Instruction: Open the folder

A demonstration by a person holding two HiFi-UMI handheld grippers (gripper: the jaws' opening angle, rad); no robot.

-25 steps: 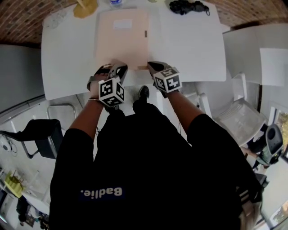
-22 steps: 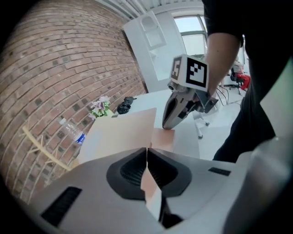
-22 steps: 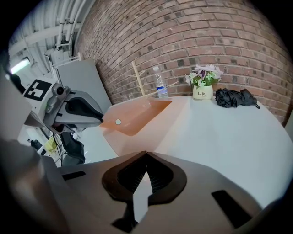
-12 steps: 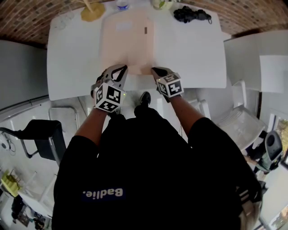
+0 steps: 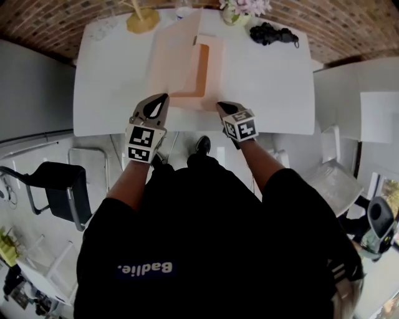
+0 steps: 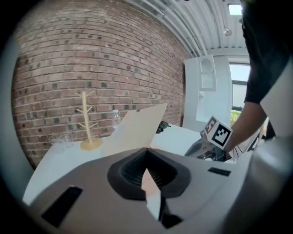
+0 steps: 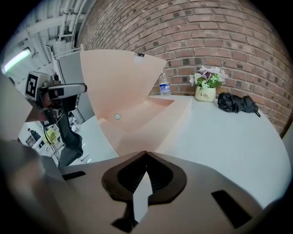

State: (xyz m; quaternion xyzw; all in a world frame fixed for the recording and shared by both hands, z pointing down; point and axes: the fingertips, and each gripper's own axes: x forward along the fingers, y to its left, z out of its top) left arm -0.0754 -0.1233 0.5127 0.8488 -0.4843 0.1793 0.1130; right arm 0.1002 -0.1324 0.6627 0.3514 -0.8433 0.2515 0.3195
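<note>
A peach folder lies on the white table. Its cover stands lifted at a steep slant, hinged at the left, and the darker inside shows. My left gripper is shut on the cover's near edge; in the left gripper view the cover rises straight from the closed jaw tips. My right gripper sits at the folder's near right corner. Its jaws are shut on the back sheet where that sheet runs into the tips.
Along the table's far edge stand a wooden branch stand, a water bottle, a flower pot and a black folded umbrella. A black chair is left of me and white chairs right.
My left gripper has risen and rolled, taking the cover up from flat to steeply slanted. The right gripper has stayed at the near right corner.
</note>
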